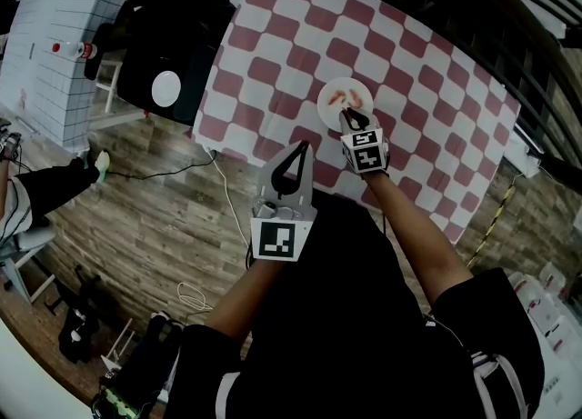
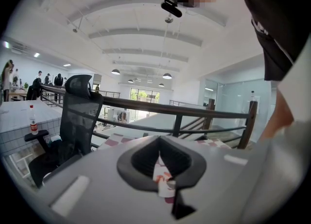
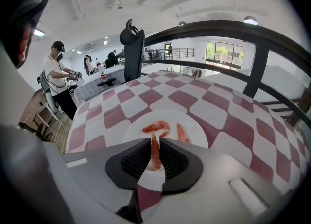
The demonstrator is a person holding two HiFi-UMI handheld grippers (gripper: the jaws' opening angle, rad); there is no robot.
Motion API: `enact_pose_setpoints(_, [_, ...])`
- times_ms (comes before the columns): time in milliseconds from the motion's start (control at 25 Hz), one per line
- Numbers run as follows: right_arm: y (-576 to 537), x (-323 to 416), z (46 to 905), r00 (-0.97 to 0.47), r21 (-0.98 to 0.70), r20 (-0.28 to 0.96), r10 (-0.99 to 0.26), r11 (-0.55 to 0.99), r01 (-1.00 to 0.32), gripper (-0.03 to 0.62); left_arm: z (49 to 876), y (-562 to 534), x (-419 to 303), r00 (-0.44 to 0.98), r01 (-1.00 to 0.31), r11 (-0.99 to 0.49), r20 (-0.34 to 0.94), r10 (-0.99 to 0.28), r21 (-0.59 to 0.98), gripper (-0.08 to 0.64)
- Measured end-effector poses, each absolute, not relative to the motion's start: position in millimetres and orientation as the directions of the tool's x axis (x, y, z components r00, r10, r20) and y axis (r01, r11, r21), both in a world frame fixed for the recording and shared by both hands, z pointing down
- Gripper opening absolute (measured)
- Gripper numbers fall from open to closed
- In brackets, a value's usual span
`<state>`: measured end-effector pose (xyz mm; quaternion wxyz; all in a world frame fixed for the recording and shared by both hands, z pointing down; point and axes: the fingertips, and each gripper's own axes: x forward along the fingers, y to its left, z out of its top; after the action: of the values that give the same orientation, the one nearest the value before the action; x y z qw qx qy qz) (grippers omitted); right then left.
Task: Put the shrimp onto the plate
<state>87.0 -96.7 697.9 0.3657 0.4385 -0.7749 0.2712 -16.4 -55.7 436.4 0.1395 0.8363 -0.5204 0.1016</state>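
A white plate (image 1: pixel 331 114) (image 3: pixel 197 125) lies on the red-and-white checked tablecloth (image 1: pixel 427 90). Two orange shrimp (image 3: pixel 156 128) (image 1: pixel 338 96) lie on it. My right gripper (image 1: pixel 349 116) (image 3: pixel 155 141) hovers over the plate's near edge, shut on a third shrimp (image 3: pixel 154 152) that hangs lengthwise between its jaws. My left gripper (image 1: pixel 297 148) (image 2: pixel 160 144) is held back at the table's near edge, left of the plate, shut with nothing in it. Only a thin slit shows between its jaws.
A black office chair (image 1: pixel 168 54) (image 3: pixel 133 48) stands at the table's left end. A dark railing (image 3: pixel 252 38) runs behind the table. A tiled counter with a bottle (image 1: pixel 73 48) is far left. A person (image 3: pixel 56 75) stands beyond the chair. Cables lie on the wood floor (image 1: pixel 136 217).
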Motion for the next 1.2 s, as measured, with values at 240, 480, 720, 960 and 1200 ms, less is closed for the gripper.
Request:
enact_pose_setpoints(240, [-99.0,90.2,706.1,-0.343,-0.107,0.818,-0.462,0.464,-0.879,0.055,436.4,-55.3,-21.9,0.429,-0.903,-0.412,0.319,-0.845,0.122,0.008])
enact_pose_setpoints(480, [-97.8,85.6,710.9,-0.352,-0.110,0.827,-0.438,0.487,-0.866,0.057,436.1,-54.1,-29.8,0.422,-0.906,-0.404,0.311,-0.852,0.121,0.008])
enact_pose_setpoints(720, [-97.9,83.3,714.2,-0.346,-0.108,0.844,-0.409,0.503,-0.857,0.058,434.3,-50.4,-34.1,0.402,-0.915,-0.390,0.306,-0.863,0.103,0.008])
enact_pose_setpoints(960, [-98.4,84.2,713.1,-0.341,-0.104,0.837,-0.427,0.488,-0.866,0.069,431.7,-50.3,-39.8,0.395,-0.918,-0.384,0.303,-0.867,0.097,0.008])
enact_pose_setpoints(1200, [-98.1,80.1,710.3,-0.345,-0.101,0.829,-0.439,0.490,-0.866,0.095,430.1,-47.0,-51.2,0.386,-0.922,-0.376,0.291,-0.875,0.092,0.008])
